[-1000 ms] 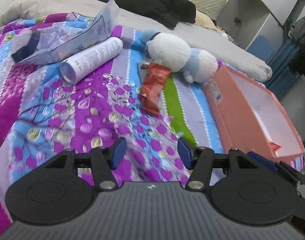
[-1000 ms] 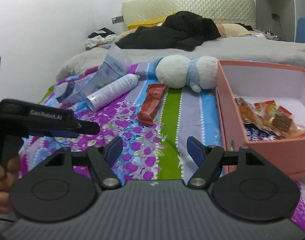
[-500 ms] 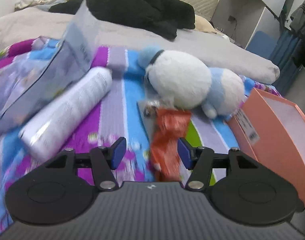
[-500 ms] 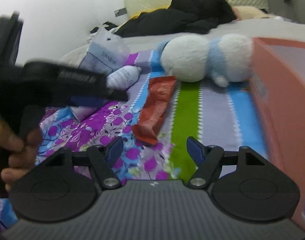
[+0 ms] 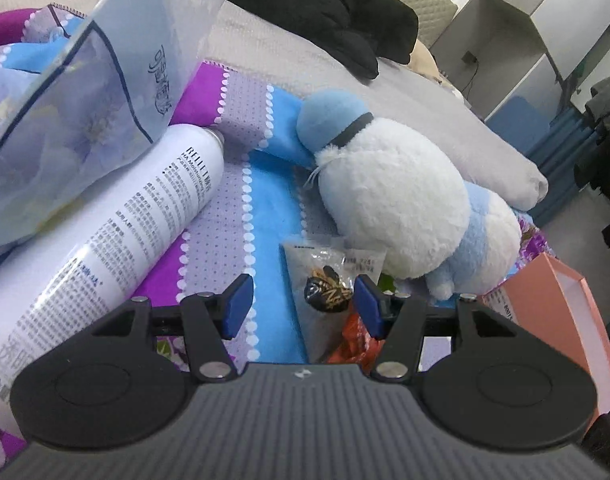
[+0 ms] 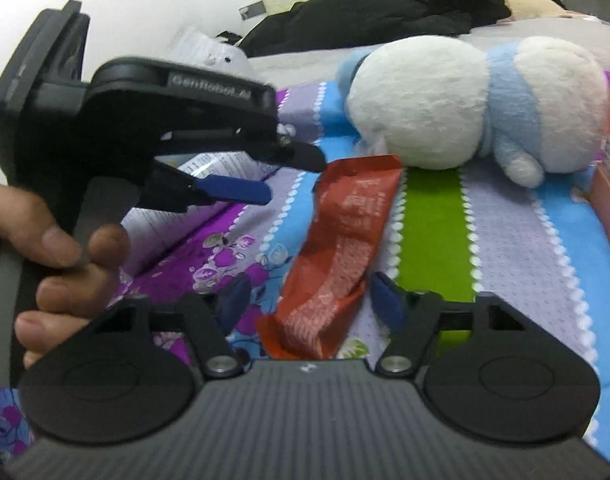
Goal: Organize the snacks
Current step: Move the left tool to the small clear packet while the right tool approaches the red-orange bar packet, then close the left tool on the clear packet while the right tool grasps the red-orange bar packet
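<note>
A: Jaws on the right gripper (image 6: 305, 300) have just been narrowing, with the orange-red snack packet (image 6: 341, 248) lying between them on the striped bedspread (image 6: 501, 240). I can't tell whether the pads press it yet.

B: And the left gripper (image 5: 299, 306)?

A: About half open, holding nothing. A second ago it was far back over the purple flowers; now its tips frame the clear snack bag (image 5: 325, 276) tucked against the plush toy (image 5: 397, 208).

B: So both have closed in on snacks. Likely they go to the pink box (image 5: 561, 320) at the right.

A: Probably. The toy crowds the clear bag, and the white spray can (image 5: 145, 216) and a pale plastic pouch (image 5: 105, 88) lie close on the left.
</note>
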Tool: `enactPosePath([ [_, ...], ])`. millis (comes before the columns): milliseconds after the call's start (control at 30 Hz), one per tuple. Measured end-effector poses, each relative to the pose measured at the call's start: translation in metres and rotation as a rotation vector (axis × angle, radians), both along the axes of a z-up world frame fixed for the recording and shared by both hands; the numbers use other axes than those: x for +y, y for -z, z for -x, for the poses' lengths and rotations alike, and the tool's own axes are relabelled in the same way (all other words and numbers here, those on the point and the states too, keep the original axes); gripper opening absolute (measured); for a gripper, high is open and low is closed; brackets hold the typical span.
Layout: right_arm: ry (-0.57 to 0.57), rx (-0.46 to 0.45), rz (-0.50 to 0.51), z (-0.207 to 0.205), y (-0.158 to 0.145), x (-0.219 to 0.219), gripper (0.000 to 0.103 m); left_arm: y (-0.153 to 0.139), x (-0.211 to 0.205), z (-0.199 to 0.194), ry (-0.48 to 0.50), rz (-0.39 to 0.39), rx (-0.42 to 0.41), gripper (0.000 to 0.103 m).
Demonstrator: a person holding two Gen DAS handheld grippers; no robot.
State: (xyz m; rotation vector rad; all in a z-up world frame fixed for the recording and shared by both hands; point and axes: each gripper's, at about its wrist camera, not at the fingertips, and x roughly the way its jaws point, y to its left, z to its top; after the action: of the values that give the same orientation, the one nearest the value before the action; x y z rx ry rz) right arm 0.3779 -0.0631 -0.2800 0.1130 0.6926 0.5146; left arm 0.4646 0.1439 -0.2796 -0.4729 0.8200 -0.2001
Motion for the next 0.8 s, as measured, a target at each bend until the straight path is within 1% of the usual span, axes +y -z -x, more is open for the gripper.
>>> enactPosePath([
  [33, 0.013, 0.000, 0.021, -0.002, 0.001, 0.002, 0.051, 0.000, 0.000, -0.001, 0.002, 0.008, 0.000, 0.062],
  [133, 0.015, 0.001, 0.022, 0.001, -0.002, -0.002, 0.047, 0.001, -0.004, -0.004, 0.026, 0.027, 0.000, 0.062],
  [267, 0.041, 0.019, 0.017, 0.008, -0.004, -0.015, 0.047, 0.001, -0.018, -0.008, 0.046, 0.004, -0.003, 0.063],
  [333, 0.050, 0.020, 0.023, 0.010, -0.006, -0.022, 0.047, 0.002, -0.022, -0.010, 0.042, 0.001, 0.001, 0.069],
  [367, 0.056, 0.020, 0.030, 0.012, -0.007, -0.025, 0.047, 0.003, -0.024, -0.011, 0.037, -0.002, 0.004, 0.071],
  [433, 0.069, 0.022, 0.033, 0.014, -0.008, -0.032, 0.047, 0.006, -0.026, -0.016, 0.031, 0.008, 0.020, 0.074],
  [533, 0.084, 0.018, 0.037, 0.019, -0.009, -0.039, 0.047, 0.013, -0.031, -0.022, 0.023, 0.046, 0.055, 0.074],
  [600, 0.092, 0.017, 0.042, 0.022, -0.009, -0.043, 0.047, 0.014, -0.040, -0.023, 0.025, 0.019, 0.057, 0.074],
  [667, 0.097, 0.016, 0.044, 0.025, -0.009, -0.049, 0.047, 0.015, -0.049, -0.023, 0.018, -0.004, 0.059, 0.073],
  [700, 0.098, 0.015, 0.046, 0.025, -0.008, -0.050, 0.047, 0.014, -0.053, -0.023, 0.020, -0.019, 0.057, 0.071],
  [733, 0.099, 0.015, 0.047, 0.026, -0.008, -0.052, 0.047, 0.014, -0.059, -0.023, 0.026, -0.045, 0.052, 0.065],
  [800, 0.103, 0.015, 0.047, 0.027, -0.009, -0.055, 0.047, 0.012, -0.067, -0.022, 0.038, -0.074, 0.048, 0.060],
])
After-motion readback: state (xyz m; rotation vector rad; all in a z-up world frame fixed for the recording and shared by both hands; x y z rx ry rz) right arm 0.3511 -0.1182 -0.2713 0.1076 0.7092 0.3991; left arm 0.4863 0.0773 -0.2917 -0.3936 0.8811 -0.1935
